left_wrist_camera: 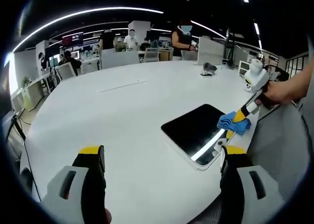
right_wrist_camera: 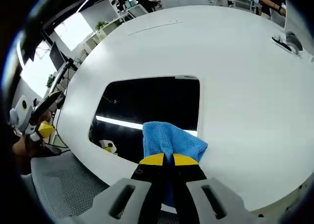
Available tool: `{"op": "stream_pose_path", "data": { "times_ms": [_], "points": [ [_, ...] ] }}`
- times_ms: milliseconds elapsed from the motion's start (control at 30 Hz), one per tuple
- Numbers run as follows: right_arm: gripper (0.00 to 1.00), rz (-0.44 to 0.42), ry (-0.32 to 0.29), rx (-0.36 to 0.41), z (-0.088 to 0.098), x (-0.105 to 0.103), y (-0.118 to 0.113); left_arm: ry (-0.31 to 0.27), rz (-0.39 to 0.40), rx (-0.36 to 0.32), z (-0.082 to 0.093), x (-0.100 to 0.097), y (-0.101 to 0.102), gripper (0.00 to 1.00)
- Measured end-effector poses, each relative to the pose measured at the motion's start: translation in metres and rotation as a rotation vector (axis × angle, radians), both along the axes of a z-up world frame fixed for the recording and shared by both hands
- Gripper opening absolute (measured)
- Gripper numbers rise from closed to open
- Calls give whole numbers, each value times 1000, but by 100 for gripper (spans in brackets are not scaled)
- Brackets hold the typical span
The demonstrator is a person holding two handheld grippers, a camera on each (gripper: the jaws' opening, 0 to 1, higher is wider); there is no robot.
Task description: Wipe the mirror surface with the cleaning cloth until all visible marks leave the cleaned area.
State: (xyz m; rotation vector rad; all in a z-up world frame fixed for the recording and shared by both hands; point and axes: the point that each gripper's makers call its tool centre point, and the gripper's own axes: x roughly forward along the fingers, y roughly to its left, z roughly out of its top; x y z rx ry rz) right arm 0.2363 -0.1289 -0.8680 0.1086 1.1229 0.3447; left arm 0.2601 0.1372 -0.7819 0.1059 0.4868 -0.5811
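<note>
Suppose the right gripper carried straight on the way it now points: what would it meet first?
The right gripper is shut on the blue cloth, which would press first onto the dark mirror lying just ahead on the white table; depth is uncertain.

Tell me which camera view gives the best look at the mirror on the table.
The right gripper view. There the mirror lies large and near centre, its dark face reflecting a ceiling light, with the blue cloth held by the right gripper on its near edge. The left gripper view shows the mirror smaller, off to one side, at a slant.

Left gripper (left_wrist_camera: 162,157): grey shells, black jaws, yellow tips. Right gripper (right_wrist_camera: 169,160): same colours, white housing behind. Bare hand (left_wrist_camera: 279,92), no sleeve visible.
</note>
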Motion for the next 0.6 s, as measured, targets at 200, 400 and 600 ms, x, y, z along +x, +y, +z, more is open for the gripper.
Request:
{"op": "stream_pose_path", "data": {
  "times_ms": [200, 400, 600],
  "points": [
    [0, 9, -3, -13, -1, 7, 0, 1, 10, -8, 0, 1, 3, 97],
    [0, 7, -4, -16, -1, 17, -1, 0, 16, -7, 0, 4, 4, 97],
    [0, -5, -14, -18, -2, 31, -3, 4, 32, -14, -1, 6, 6, 97]
  ]
}}
